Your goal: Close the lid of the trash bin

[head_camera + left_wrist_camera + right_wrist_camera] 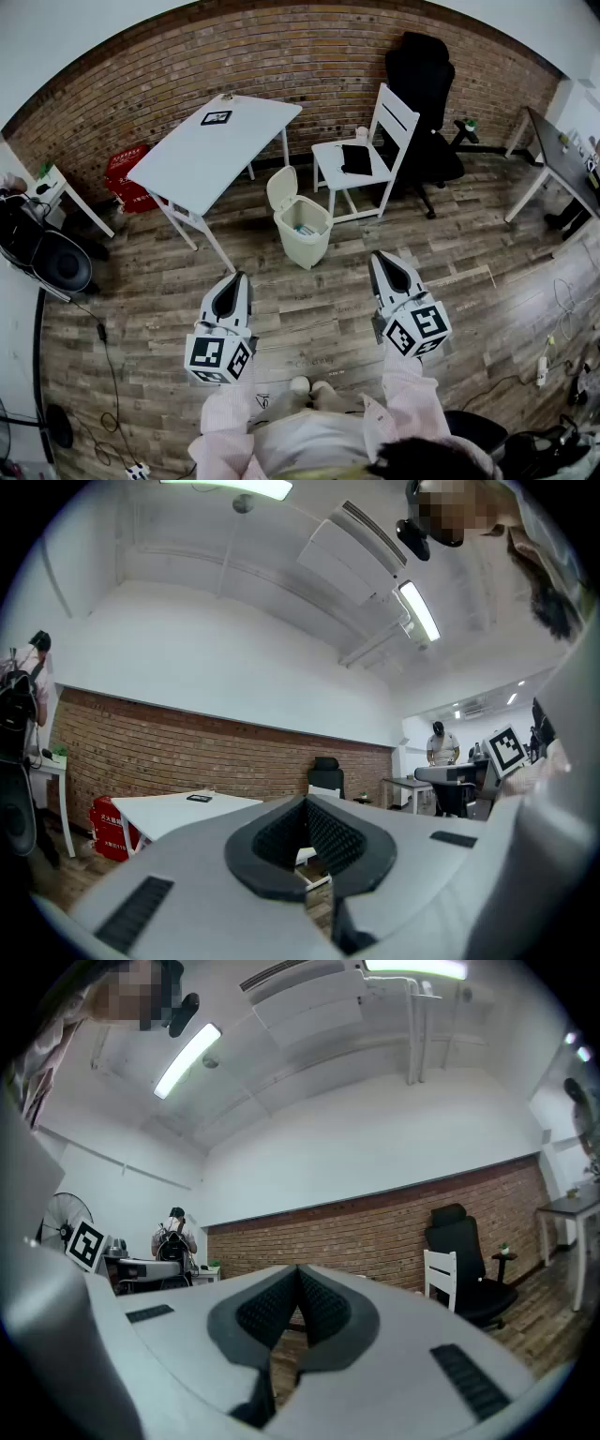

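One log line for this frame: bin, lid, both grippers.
trash bin: open | lid: flipped up, untouched | left gripper: shut, empty, short of bin | right gripper: shut, empty, short of bin

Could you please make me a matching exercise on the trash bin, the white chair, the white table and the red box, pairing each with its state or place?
Things:
1. trash bin
2. white chair
3. white table
4. red box

States or places:
A. a marker card lies on top
B. its lid stands open
C. on the floor by the brick wall
D. a dark flat item lies on its seat

Pairs: 1-B, 2-D, 3-A, 4-C
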`<state>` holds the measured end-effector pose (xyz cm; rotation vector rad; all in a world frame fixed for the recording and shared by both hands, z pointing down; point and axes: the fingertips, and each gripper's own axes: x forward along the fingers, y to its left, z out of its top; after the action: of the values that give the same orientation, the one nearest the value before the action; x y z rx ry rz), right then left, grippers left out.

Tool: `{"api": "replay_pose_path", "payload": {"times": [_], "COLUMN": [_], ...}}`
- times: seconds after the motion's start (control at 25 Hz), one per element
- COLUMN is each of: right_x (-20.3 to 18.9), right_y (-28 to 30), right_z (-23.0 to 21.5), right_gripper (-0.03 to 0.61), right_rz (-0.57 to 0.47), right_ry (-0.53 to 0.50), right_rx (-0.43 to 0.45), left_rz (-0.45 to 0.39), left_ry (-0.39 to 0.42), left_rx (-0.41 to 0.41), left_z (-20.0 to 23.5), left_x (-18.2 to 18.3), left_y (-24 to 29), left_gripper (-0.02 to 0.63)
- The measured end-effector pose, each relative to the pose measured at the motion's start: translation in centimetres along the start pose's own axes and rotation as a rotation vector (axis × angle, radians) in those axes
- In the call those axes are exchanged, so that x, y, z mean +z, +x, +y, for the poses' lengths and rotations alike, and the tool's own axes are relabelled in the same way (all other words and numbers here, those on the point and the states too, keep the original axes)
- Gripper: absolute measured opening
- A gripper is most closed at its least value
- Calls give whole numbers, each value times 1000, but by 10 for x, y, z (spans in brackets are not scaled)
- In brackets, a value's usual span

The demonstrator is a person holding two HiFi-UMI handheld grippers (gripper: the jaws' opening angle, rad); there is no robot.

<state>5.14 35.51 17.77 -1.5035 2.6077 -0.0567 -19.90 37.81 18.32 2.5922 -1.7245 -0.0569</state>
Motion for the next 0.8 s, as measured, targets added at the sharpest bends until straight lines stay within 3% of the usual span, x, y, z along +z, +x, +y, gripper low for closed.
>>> {"api": "replay_pose_path", "payload": {"times": [0.44,0.8], "right_x": [-3,-7], "right_y": [-4,-9], "right_z": [-16,-31], "right_gripper": [3,3], "right_rz": [3,4], "right_ry": [10,23], "right_rx": [-9,-10], "left_rz": [22,46], "left_ry": [-18,-23], "left_rx": [24,11], "left_z": [-8,-23], "left_x": [-8,-15], "left_y": [7,22], "left_gripper": [-5,77]}}
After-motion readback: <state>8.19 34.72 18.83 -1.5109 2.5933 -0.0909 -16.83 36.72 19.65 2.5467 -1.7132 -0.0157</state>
